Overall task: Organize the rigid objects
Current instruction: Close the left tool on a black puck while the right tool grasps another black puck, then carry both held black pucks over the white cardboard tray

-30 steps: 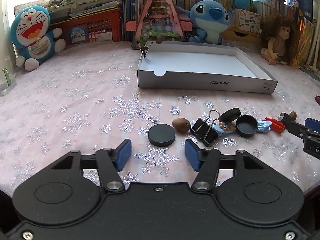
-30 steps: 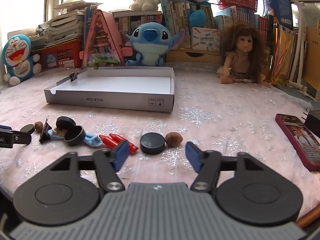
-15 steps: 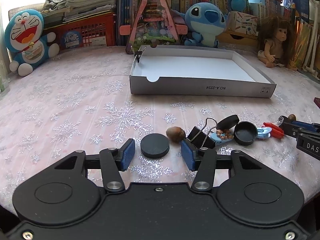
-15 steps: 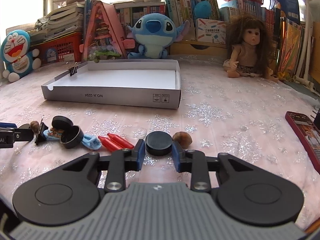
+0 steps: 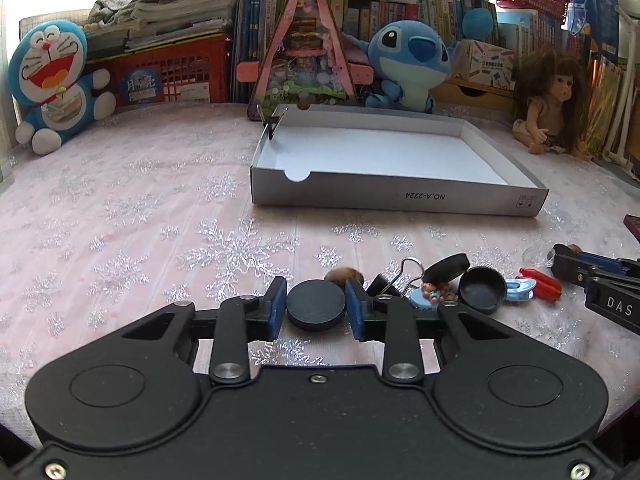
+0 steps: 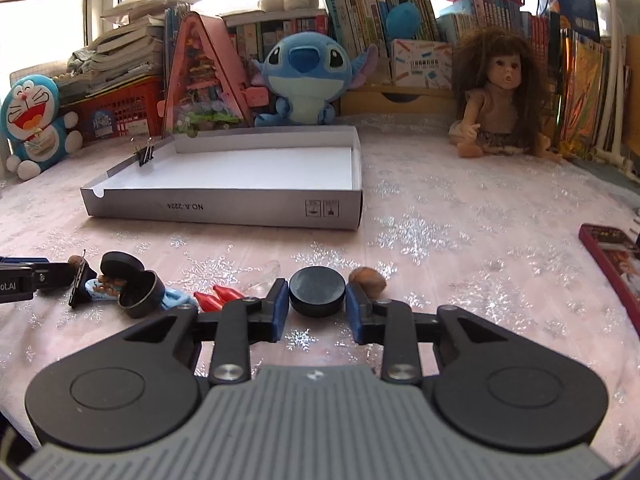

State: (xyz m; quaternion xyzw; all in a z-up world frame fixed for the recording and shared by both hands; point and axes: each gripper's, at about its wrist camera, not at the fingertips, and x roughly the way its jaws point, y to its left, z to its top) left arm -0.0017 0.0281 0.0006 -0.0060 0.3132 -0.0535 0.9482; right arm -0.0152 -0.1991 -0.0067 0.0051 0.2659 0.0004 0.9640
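My left gripper [image 5: 316, 308] is shut on a black disc [image 5: 316, 307] that rests on the tablecloth. A brown nut [image 5: 344, 274] lies just behind it. My right gripper [image 6: 317, 306] is shut on a second black disc [image 6: 317, 291], with another brown nut [image 6: 367, 279] at its right. Between the grippers lie a black binder clip [image 5: 394, 278], a black round case [image 5: 482, 289] with its lid open, a blue clip [image 5: 519, 289] and red pieces [image 5: 540, 282]. An empty grey-and-white box lid [image 5: 400, 196] stands further back, with a small binder clip [image 5: 271, 126] on its rim.
Doraemon [image 5: 52, 80], Stitch [image 5: 408, 64] and a doll [image 5: 554, 100] sit along the back with books, a red basket [image 5: 168, 76] and a pink triangular toy house [image 5: 306, 52]. A dark red phone [image 6: 612, 256] lies at the right.
Both grippers moved forward onto their discs. The left jaws closed from wide open onto its disc; the right jaws, half closed before, now grip theirs.
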